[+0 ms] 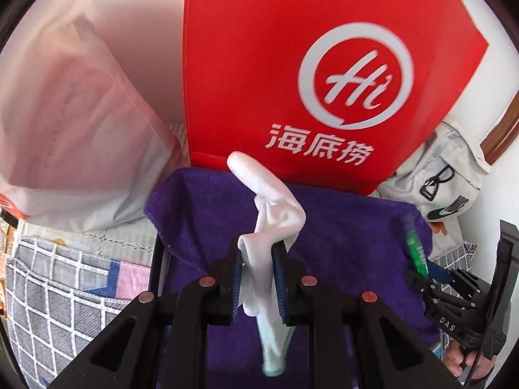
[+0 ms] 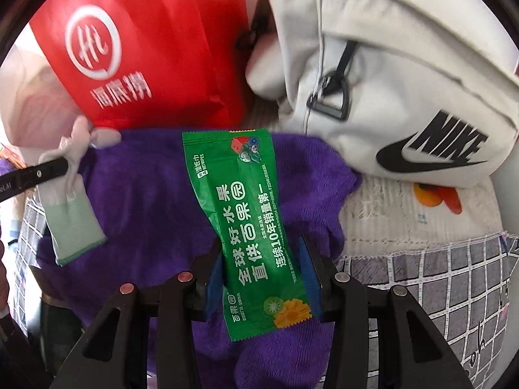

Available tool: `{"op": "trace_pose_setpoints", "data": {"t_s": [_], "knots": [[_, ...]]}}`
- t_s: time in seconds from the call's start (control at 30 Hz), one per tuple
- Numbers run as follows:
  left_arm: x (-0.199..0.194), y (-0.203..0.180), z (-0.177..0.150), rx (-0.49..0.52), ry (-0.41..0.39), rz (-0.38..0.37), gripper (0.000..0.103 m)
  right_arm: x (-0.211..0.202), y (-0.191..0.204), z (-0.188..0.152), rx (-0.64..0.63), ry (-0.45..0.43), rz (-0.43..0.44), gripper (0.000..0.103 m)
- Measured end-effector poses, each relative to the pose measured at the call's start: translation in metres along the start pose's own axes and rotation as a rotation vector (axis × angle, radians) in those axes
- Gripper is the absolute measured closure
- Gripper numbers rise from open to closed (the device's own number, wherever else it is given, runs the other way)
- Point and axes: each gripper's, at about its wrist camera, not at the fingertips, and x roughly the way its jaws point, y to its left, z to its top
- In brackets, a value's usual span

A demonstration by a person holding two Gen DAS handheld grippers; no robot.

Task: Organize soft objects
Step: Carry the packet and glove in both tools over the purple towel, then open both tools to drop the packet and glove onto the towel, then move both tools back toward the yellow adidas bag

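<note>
One purple towel (image 2: 155, 194) lies in the middle, and the rest is counted from it. Two grippers work over it: the left gripper (image 1: 258, 278) and the right gripper (image 2: 259, 275). One white glove (image 1: 269, 223) hangs above the towel, and one green wet-wipe packet (image 2: 246, 214) is above it too. Behind the towel stands one red bag (image 1: 275, 64). Beside its far right corner sits one white Nike bag (image 2: 405, 97). To its far left is one translucent plastic bag (image 1: 74, 113). One checked cloth (image 2: 438, 291) lies under the towel.
</note>
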Motion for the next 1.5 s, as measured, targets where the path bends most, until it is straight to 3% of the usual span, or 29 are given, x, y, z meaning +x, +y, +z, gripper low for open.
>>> {"op": "trace_pose_setpoints", "data": {"t_s": [0.47, 0.57, 0.63, 0.67, 0.83, 0.9, 1.1, 1.27, 1.5], "knots": [[0.03, -0.011, -0.003, 0.009, 0.102, 0.012, 0.081, 0.01, 0.005, -0.008, -0.058, 0.004, 0.004, 0.06], [0.033, -0.012, -0.003, 0.009, 0.112, 0.016, 0.069, 0.01, 0.006, -0.008, -0.065, 0.01, 0.02, 0.058], [0.031, -0.011, -0.004, 0.006, 0.113, 0.022, 0.045, 0.008, 0.008, -0.009, -0.068, 0.015, 0.031, 0.05], [0.029, -0.009, -0.005, 0.007, 0.104, 0.026, 0.043, 0.006, 0.013, -0.011, -0.072, 0.006, 0.031, 0.045], [0.009, -0.013, -0.009, 0.029, 0.085, 0.034, 0.039, -0.017, 0.02, -0.015, -0.085, -0.036, 0.031, 0.037], [0.001, -0.016, -0.013, 0.028, 0.083, 0.046, 0.039, -0.03, 0.024, -0.016, -0.08, -0.057, 0.023, 0.029], [-0.037, -0.019, -0.032, 0.025, 0.067, 0.114, 0.036, -0.057, 0.021, -0.03, -0.09, -0.054, -0.078, 0.027], [-0.09, -0.007, -0.053, 0.014, 0.014, 0.14, 0.036, -0.089, 0.019, -0.054, -0.077, -0.044, 0.031, 0.027], [-0.162, 0.0, -0.094, 0.014, -0.082, 0.144, 0.036, -0.14, 0.032, -0.108, -0.01, -0.08, 0.059, 0.027]]}}
